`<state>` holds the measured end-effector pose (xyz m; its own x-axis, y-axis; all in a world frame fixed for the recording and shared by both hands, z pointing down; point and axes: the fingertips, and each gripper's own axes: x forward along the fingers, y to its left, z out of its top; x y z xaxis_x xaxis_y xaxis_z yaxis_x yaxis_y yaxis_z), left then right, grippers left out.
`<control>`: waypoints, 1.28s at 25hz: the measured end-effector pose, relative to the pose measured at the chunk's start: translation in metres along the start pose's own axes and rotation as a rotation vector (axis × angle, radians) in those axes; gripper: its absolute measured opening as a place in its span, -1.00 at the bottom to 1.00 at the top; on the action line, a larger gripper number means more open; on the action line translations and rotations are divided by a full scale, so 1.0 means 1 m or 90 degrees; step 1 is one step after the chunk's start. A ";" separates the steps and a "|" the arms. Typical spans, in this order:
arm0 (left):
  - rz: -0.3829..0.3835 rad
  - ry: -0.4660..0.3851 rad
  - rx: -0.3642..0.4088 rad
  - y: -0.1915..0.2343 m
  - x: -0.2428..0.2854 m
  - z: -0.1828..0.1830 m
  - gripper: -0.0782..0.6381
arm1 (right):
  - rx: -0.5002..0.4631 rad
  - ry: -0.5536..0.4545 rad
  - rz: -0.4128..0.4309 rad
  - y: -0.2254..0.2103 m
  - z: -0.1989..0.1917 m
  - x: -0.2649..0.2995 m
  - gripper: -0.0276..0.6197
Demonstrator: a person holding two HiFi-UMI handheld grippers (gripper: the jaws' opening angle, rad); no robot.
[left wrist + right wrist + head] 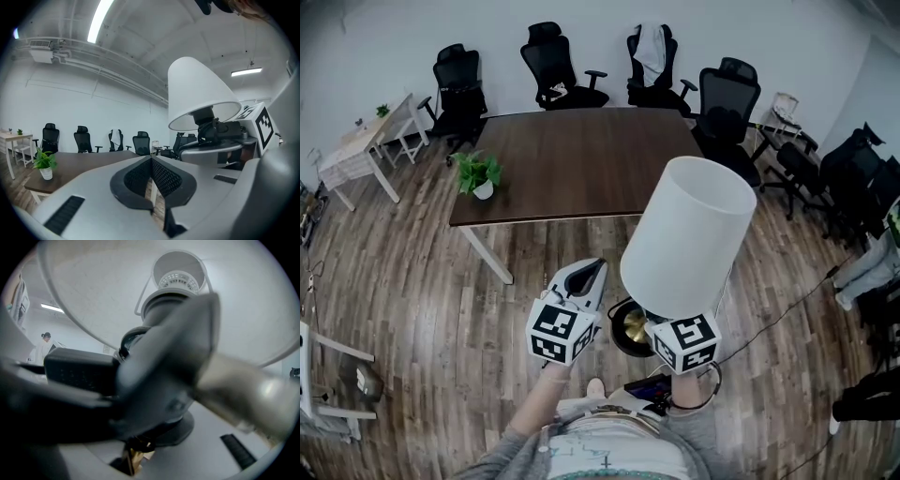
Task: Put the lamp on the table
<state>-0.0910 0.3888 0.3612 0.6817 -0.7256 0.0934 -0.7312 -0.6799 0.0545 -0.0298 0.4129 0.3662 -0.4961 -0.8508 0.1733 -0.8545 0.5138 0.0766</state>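
The lamp has a tall white shade (689, 234) and a black and brass base (630, 328). It hangs tilted above the wooden floor, in front of the near edge of the dark brown table (581, 159). My right gripper (661, 323) is shut on the lamp's stem below the shade. In the right gripper view the stem and socket (173, 357) fill the picture between the jaws. My left gripper (596, 267) floats just left of the lamp, shut and holding nothing. The left gripper view has the shade (199, 91) at upper right and the table (79, 161) ahead.
A small potted plant (478, 175) stands on the table's near left corner. Several black office chairs (562, 66) ring the far and right sides. A white side desk (366, 141) stands at far left. A black cable (787, 314) runs over the floor at right.
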 end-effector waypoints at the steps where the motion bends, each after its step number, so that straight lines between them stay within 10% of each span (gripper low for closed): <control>1: -0.001 0.000 -0.001 0.003 0.002 0.000 -0.75 | -0.001 0.002 -0.004 -0.002 0.000 0.003 -0.70; 32: 0.089 0.007 -0.013 0.051 0.141 0.033 -0.75 | -0.011 -0.020 0.081 -0.137 0.029 0.098 -0.70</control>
<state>-0.0314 0.2486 0.3444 0.5723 -0.8122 0.1127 -0.8199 -0.5694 0.0601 0.0347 0.2559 0.3438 -0.6053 -0.7813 0.1520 -0.7814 0.6197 0.0732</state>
